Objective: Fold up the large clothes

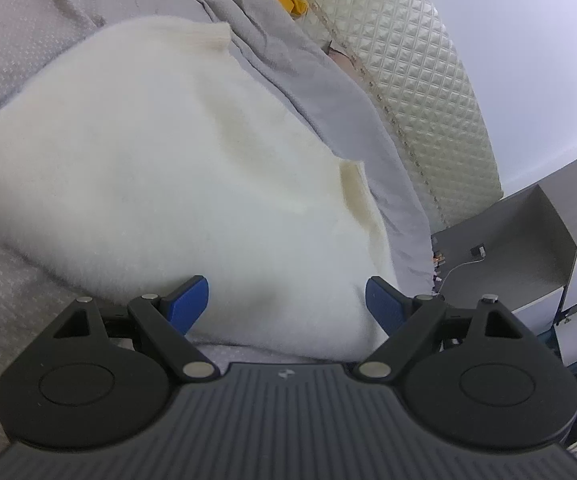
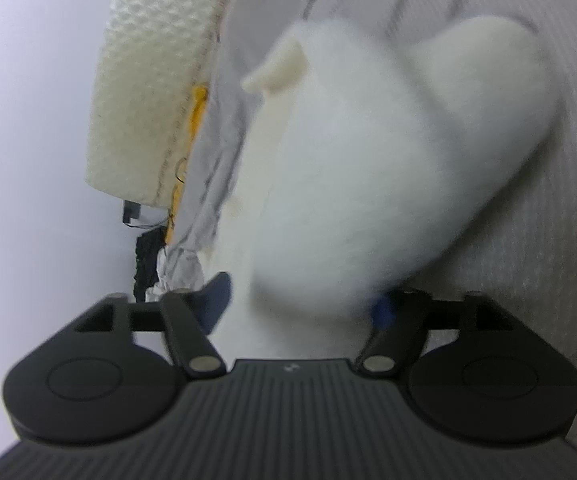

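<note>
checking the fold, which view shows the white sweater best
The left wrist view: the sweater is sharp there, lying folded on the grey sheet, with its ribbed edge clear. The right wrist view shows the same sweater blurred, its near part hidden behind the right gripper.

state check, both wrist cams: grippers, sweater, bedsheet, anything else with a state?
left gripper: open, nothing held, at sweater's near edge
right gripper: open, sweater bulging between the fingers, blurred
sweater: folded into a bundle, lying on the sheet
bedsheet: wrinkled
mattress: side bare
</note>
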